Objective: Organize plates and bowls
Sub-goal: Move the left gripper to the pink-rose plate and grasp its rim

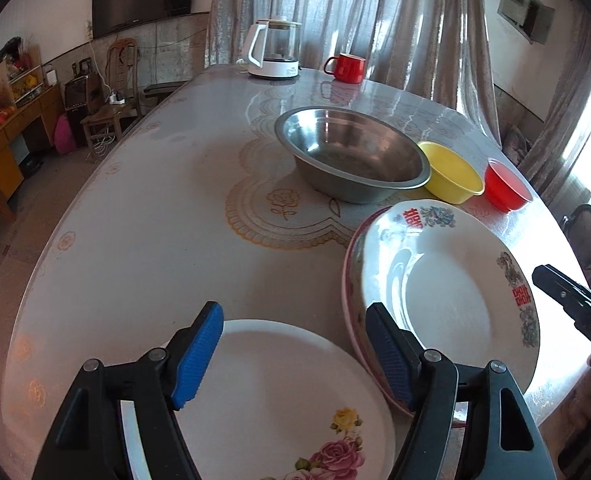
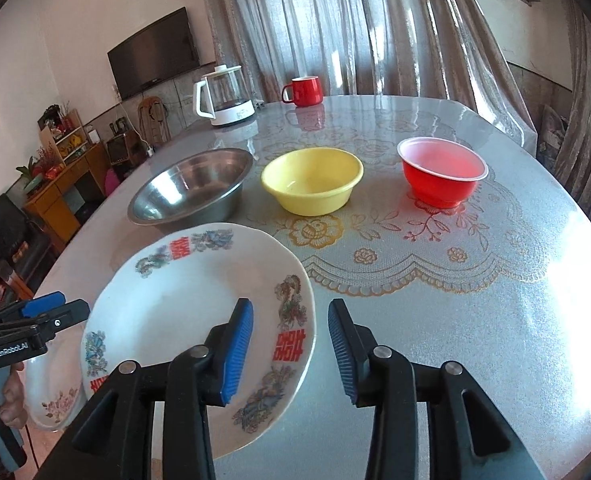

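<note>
A white plate with red characters and dragons [image 2: 183, 304] lies on a pink-rimmed plate [image 1: 349, 280] at the table's near side. My right gripper [image 2: 289, 354] is open, its left pad over this plate and its right pad past the rim, neither pressing on it. A white rose plate [image 1: 279, 392] lies to the left, under my open left gripper [image 1: 293, 356], which holds nothing. Behind stand a steel bowl [image 1: 351, 152], a yellow bowl [image 2: 311, 184] and a red bowl [image 2: 441, 172], each apart from the others.
A glass kettle [image 2: 225, 98] and a red mug [image 2: 305, 90] stand at the far edge of the round table [image 2: 475, 320], by the curtains. A hand [image 2: 11, 392] holds the left gripper's handle at the table's left edge. Bare tablecloth lies to the right.
</note>
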Motion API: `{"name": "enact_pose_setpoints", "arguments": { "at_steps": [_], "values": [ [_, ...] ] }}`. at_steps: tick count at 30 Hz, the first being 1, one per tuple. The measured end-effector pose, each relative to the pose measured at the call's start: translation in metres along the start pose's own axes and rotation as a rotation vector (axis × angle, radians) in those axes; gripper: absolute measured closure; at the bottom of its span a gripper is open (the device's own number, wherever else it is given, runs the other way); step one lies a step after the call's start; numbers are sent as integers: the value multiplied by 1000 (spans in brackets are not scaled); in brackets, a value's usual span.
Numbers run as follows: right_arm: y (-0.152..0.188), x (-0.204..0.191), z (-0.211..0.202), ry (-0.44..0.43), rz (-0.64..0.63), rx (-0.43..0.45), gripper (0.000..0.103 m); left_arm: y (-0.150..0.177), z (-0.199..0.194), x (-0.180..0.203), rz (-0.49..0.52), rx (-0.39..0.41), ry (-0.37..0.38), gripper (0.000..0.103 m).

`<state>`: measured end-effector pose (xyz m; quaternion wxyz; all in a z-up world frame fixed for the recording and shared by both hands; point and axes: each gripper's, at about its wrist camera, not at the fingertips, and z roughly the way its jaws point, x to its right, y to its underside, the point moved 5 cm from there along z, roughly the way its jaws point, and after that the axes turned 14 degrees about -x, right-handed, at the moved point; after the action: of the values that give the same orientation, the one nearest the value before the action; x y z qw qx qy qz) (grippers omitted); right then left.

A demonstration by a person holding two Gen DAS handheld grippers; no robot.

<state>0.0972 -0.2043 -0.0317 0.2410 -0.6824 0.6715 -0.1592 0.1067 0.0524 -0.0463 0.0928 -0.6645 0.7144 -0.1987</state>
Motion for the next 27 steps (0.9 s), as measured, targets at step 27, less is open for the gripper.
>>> {"name": "enact_pose_setpoints", "arguments": {
  "at_steps": [27],
  "values": [
    [77, -181, 30, -556, -419, -403, 55, 47, -28, -120, -191, 38, -9, 41]
  ]
}}
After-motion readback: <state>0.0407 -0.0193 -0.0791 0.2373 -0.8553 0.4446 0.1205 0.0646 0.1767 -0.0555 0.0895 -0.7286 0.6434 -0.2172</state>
